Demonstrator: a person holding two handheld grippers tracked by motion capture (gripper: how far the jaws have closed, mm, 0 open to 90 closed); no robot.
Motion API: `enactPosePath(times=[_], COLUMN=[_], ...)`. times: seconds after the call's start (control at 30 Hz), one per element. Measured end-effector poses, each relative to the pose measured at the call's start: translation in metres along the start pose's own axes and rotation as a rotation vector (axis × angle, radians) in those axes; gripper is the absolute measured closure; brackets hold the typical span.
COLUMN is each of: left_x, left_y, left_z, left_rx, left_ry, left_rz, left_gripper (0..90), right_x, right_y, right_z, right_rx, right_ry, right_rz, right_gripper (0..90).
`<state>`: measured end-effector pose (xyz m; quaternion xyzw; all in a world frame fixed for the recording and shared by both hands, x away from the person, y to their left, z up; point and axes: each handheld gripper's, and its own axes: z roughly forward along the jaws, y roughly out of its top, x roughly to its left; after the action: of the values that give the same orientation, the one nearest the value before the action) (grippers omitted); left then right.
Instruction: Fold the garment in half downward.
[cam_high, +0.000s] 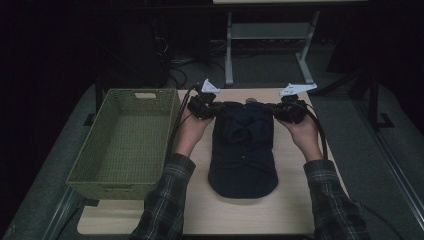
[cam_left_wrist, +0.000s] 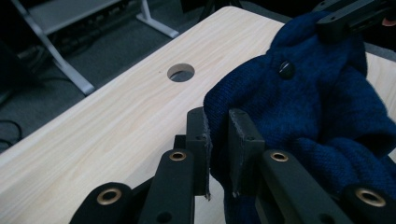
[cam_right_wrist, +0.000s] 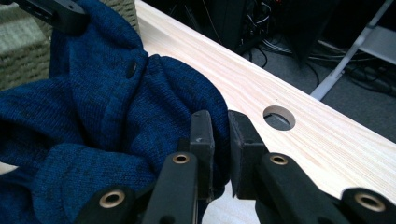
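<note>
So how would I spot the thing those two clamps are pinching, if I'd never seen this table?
Find the pale wooden table with the green woven basket on its left side. Just right of the basket lies a dark blue knitted garment, folded into a long bundle, with the left gripper and right gripper each pinching a far corner. It is the only soft cloth thing there, with a small dark button.
</note>
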<state>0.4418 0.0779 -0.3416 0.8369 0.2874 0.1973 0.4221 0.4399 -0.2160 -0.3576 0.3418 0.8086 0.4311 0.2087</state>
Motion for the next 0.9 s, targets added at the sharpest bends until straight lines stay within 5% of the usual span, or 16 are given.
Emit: enactPosePath(times=[0.13,0.27,0.47,0.9], left_x=[-0.012,-0.015,-0.024,-0.048], left_y=[-0.013,-0.02,-0.025,-0.043], left_z=[-0.005,-0.013,-0.026,-0.055], left_rx=[-0.047,-0.073,-0.075,-0.061], left_ry=[-0.008,-0.067,-0.088,-0.141], left_rz=[0.01,-0.059,-0.037,-0.064], left_gripper=[79.5,79.1,77.9,76.3], right_x=[0.01,0.014,0.03,0.06], right_y=[-0.012,-0.018,-0.024,-0.038], right_z=[-0.003,-0.01,-0.024,-0.048], right_rx=[-0.022,-0.036,-0.049,-0.064], right_ry=[-0.009,0.016,0.023,0.087], right_rz=[-0.015,0.007,-0.018,-0.026], right_gripper=[81.0,80.6,78.7,76.7])
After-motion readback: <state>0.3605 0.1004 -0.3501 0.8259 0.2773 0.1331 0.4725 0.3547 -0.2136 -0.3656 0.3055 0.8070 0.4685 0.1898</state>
